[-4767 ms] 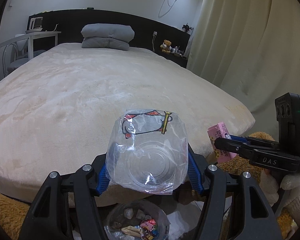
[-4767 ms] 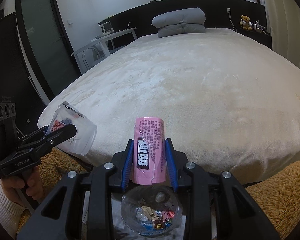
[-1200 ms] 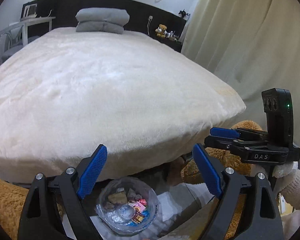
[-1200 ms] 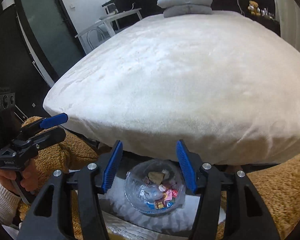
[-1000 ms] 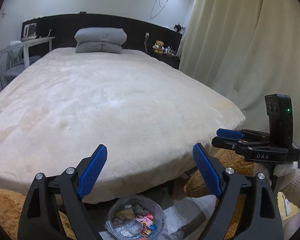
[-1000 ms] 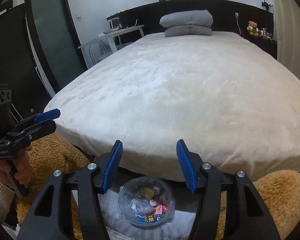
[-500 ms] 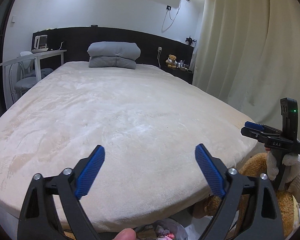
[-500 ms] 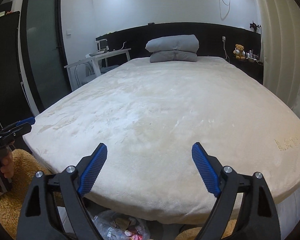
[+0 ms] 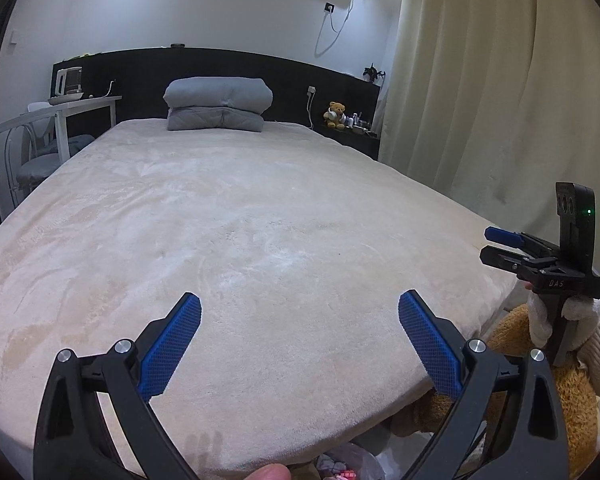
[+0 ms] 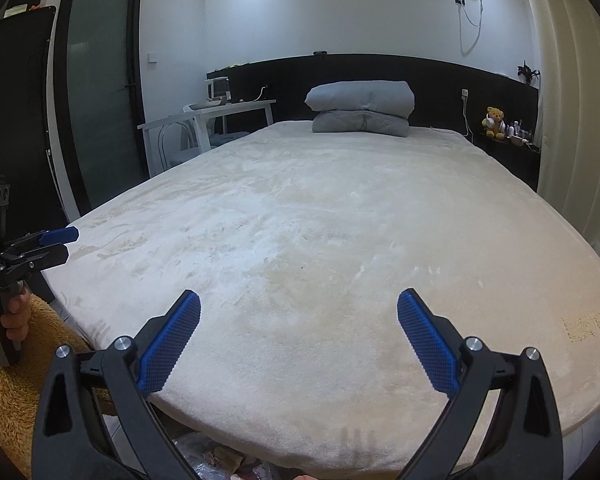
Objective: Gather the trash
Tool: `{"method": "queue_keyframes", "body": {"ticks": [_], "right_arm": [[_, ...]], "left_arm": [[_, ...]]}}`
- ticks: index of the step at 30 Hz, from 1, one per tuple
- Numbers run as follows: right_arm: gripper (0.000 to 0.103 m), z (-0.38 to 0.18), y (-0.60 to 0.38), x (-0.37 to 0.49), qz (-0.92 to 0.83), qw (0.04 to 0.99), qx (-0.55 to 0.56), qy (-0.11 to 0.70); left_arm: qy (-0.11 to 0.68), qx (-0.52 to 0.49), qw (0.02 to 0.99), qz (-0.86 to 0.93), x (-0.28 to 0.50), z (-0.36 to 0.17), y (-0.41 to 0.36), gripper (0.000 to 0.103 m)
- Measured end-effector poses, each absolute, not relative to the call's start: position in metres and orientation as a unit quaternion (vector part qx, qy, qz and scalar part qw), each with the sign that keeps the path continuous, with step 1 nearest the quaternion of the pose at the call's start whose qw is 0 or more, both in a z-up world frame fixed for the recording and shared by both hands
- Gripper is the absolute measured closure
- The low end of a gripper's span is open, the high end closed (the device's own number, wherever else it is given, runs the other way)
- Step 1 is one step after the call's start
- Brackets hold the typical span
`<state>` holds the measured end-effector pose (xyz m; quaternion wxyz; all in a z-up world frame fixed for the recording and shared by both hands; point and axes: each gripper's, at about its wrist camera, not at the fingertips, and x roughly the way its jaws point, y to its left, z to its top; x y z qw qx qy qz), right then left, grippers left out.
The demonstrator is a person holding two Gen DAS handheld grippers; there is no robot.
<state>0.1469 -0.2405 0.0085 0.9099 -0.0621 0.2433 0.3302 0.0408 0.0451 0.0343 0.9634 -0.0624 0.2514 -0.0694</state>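
My left gripper (image 9: 300, 312) is open and empty, held above the foot end of the cream bed (image 9: 260, 220). My right gripper (image 10: 299, 311) is open and empty too, over the same end of the bed (image 10: 320, 220). Each shows in the other's view: the right gripper (image 9: 496, 246) at the right edge, the left gripper (image 10: 62, 244) at the left edge. A clear trash bag with wrappers (image 9: 352, 466) peeks out below the bed's edge, and also shows in the right wrist view (image 10: 216, 460). No trash shows on the bed.
A folded grey quilt (image 9: 218, 104) lies at the black headboard. A white desk and chair (image 9: 48, 128) stand left of the bed, a dark door (image 10: 96, 92) further left. Curtains (image 9: 500, 80) hang at the right. A teddy bear (image 9: 335, 114) sits on a shelf.
Both grippers rose and tilted up from the trash bag to face the bed. Earlier the left let go of a clear plastic cup and the right a pink packet; both jaws opened wide.
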Motion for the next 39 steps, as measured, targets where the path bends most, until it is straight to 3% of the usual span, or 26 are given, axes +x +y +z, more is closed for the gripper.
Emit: {"method": "queue_keyframes", "body": {"ticks": [39], "right_arm": [[0.005, 0.004, -0.237, 0.141, 0.338, 0.905, -0.065, 0.249]], "left_arm": [[0.248, -0.042, 0.966, -0.06, 0.038, 0.03, 0.033, 0.006]]}}
